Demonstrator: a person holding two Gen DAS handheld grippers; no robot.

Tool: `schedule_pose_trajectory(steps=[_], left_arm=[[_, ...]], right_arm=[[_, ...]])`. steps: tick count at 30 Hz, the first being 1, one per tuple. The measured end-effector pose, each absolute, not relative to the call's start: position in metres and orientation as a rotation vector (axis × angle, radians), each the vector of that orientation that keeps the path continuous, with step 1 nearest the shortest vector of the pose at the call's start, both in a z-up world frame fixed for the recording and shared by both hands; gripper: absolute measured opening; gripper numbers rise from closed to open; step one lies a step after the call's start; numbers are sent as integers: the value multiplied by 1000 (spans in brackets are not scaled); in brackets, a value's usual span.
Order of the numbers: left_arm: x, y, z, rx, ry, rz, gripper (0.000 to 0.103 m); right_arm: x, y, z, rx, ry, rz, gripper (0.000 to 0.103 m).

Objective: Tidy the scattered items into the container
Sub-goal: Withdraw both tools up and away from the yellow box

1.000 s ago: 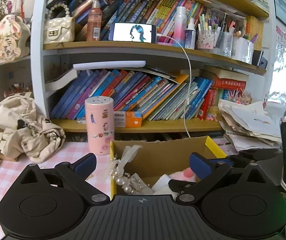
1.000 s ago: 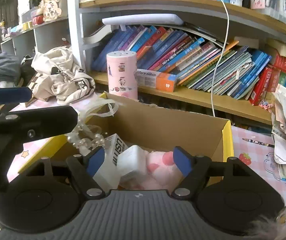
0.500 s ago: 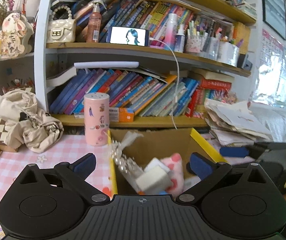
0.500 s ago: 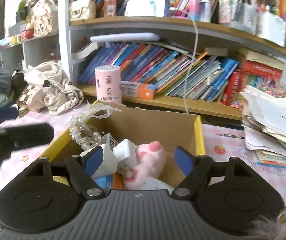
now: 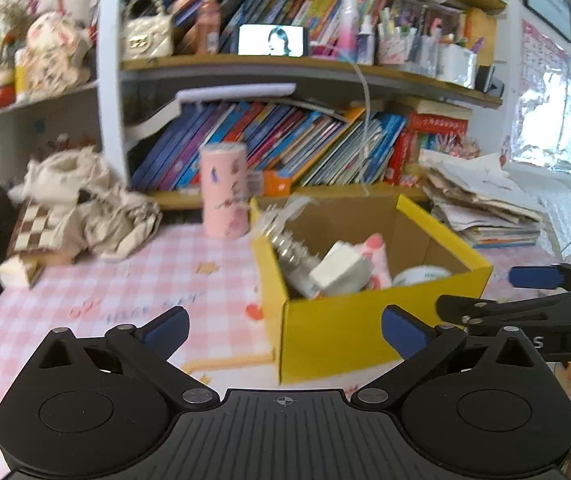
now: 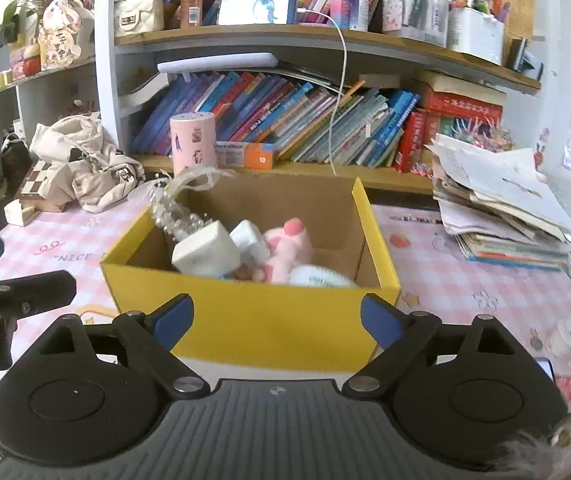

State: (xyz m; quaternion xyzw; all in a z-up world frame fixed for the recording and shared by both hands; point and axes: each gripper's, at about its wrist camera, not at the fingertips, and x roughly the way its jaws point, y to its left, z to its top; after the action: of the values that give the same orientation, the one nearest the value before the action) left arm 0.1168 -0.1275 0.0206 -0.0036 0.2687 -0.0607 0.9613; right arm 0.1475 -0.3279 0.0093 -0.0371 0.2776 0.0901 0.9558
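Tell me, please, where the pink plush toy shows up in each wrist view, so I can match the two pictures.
Left wrist: pink plush toy right of centre, inside the yellow box.
Right wrist: pink plush toy at centre, in the same box.
Shared landmark: the pink sticker-covered canister behind the box's left corner.
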Motion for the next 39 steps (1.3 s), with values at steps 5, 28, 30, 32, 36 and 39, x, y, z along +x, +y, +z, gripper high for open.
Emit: schedule_pose_trajectory(steps=[5,28,30,32,36,39], left_arm=[[107,-112,16,-33,583,-93,103],[71,-68,9,-3,623,-76,103],[70,-65,9,-2,624,-76,103],[69,-63,9,-1,621,-77,103],[67,-57,9,2,617,-75,103],[66,-54,9,-2,616,-69,103]], right_arm=[[128,-314,3,-63,594,169,98],[84,-265,-4,-68,617,123,103],[82,-262,-4,-70,617,121,103],[80,-260,-4,-71,619,120,103],[77,-255,-2,-72,615,118,103],[76,-252,-1,-73,610,115,103]])
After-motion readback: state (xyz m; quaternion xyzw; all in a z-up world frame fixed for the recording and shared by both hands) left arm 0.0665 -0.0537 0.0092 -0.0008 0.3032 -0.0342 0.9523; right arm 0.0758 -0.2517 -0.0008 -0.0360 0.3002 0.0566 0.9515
